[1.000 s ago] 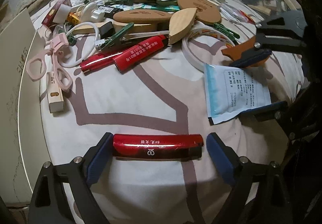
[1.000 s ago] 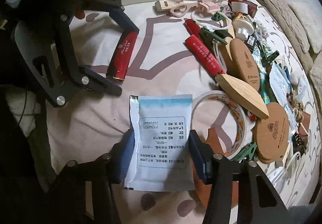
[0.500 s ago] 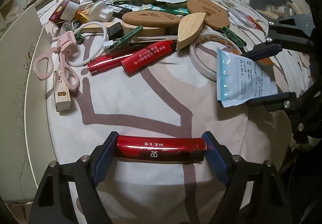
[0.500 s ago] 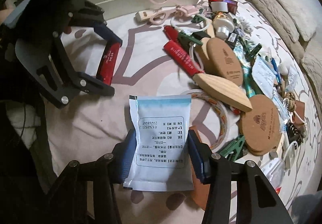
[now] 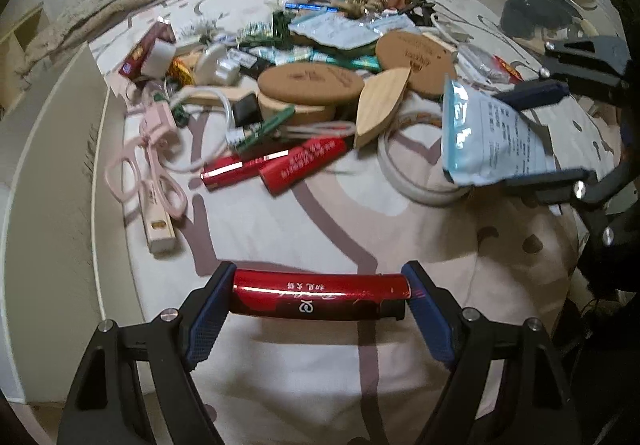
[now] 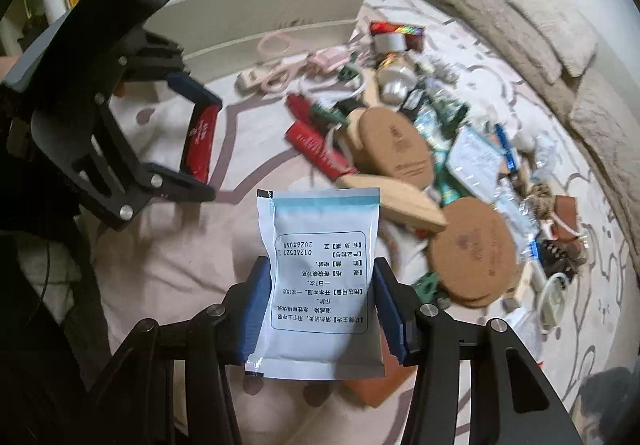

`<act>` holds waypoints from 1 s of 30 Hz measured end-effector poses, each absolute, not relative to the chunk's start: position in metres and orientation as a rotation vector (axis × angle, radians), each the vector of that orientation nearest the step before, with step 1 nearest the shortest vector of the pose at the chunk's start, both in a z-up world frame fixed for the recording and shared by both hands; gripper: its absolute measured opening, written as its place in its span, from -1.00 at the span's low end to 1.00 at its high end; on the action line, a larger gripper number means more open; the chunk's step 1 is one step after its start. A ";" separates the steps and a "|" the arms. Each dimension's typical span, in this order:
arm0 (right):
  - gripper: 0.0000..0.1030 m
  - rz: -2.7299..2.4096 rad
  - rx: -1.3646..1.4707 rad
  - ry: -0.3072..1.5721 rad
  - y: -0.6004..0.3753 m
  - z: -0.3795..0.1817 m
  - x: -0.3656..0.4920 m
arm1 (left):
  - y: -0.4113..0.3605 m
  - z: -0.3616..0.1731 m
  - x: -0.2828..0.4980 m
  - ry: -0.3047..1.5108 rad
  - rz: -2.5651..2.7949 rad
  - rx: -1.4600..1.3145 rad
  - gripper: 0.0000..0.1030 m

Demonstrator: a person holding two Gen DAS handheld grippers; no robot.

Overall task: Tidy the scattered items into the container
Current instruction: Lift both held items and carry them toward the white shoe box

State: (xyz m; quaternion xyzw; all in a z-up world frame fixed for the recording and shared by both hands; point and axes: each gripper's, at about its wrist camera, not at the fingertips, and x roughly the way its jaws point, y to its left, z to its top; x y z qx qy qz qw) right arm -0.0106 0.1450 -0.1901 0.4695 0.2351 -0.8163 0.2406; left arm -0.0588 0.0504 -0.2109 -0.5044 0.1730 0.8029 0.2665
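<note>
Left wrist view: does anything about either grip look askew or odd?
Slightly. The left gripper clamps the glossy red tube end to end rather than across its body. The right gripper pinches the white and blue printed sachet low down, leaving most of it standing above the pads. Neither seems to be slipping.

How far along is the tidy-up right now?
Early. Nothing shows inside the white container yet. In hand: the left gripper is shut on a shiny red tube, end to end; the right gripper is shut on a white-and-blue printed sachet. Both are lifted off the bedspread. Left: the heap, including two red tubes, cork discs and pink scissors.
</note>
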 end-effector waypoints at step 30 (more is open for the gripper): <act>-0.01 -2.588 0.959 0.411 0.188 -0.093 -0.027 | 0.022 -0.106 -0.080 0.288 2.497 -1.090 0.62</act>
